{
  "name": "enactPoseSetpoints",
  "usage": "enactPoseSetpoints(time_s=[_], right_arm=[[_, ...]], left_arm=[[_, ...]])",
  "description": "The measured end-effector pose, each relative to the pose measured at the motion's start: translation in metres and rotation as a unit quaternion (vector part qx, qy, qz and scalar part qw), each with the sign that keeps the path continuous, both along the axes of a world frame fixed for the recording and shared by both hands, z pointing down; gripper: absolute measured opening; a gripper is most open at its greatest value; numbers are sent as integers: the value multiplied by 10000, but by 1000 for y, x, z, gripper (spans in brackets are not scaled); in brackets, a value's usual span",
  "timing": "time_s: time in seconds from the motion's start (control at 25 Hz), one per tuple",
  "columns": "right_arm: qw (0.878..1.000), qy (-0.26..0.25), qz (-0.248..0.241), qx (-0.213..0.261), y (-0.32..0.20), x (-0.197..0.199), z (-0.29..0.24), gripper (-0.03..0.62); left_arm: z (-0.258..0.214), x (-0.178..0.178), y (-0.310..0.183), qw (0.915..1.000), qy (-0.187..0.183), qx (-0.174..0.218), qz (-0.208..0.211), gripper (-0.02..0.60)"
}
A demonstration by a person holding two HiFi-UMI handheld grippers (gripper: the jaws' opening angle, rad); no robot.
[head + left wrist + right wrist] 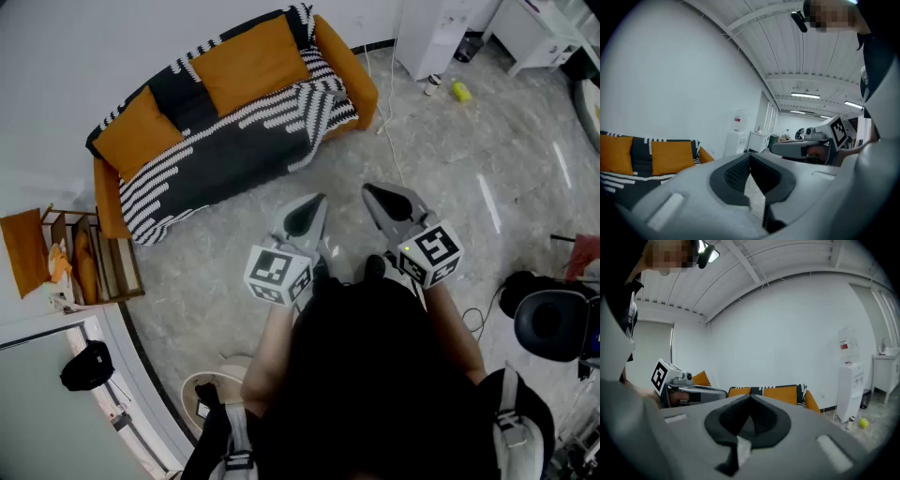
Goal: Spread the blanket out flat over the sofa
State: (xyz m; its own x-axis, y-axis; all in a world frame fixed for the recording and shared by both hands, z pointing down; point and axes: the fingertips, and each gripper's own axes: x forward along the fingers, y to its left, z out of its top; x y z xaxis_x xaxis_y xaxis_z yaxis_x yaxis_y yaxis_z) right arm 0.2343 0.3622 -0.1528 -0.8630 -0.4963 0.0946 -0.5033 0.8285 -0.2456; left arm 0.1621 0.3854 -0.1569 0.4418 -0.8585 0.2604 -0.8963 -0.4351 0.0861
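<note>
we note a plain white wall (84, 56) and a grey marbled floor (450, 178). orange sofa (352, 70) stands against the wall; a wooden rack (98, 267) just beside one end, a white water dispenser (848, 385) near the other. white table (536, 33) beyond. ribbed white ceiling (787, 42), strip lights (805, 95) lit.

Blanket (234, 155): we note matt woven cloth. Sofa (354, 75): matt orange upholstery, probably fabric, though it is distant. Floor (459, 169): glossy, marbled, stone-like. Left gripper (317, 200) and right gripper (369, 191): smooth matt grey plastic shells. Pads (733, 176): dark, finely ribbed, rubbery.
</note>
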Motion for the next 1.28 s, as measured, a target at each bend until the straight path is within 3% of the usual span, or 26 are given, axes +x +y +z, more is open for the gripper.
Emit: enactPoseSetpoints(time_s=[0.36,0.84,1.28], right_arm=[[9997,-35,-253,-48,0,46,12,0],[9980,-107,-421,-463,-5,94,43,2],[9962,58,-514,-696,-28,76,65,2]], left_arm=[[12,49,2,9997,-63,-74,-235,11],[44,98,8,9981,-67,-365,-494,10],[63,73,-8,9961,38,-601,-643,11]])
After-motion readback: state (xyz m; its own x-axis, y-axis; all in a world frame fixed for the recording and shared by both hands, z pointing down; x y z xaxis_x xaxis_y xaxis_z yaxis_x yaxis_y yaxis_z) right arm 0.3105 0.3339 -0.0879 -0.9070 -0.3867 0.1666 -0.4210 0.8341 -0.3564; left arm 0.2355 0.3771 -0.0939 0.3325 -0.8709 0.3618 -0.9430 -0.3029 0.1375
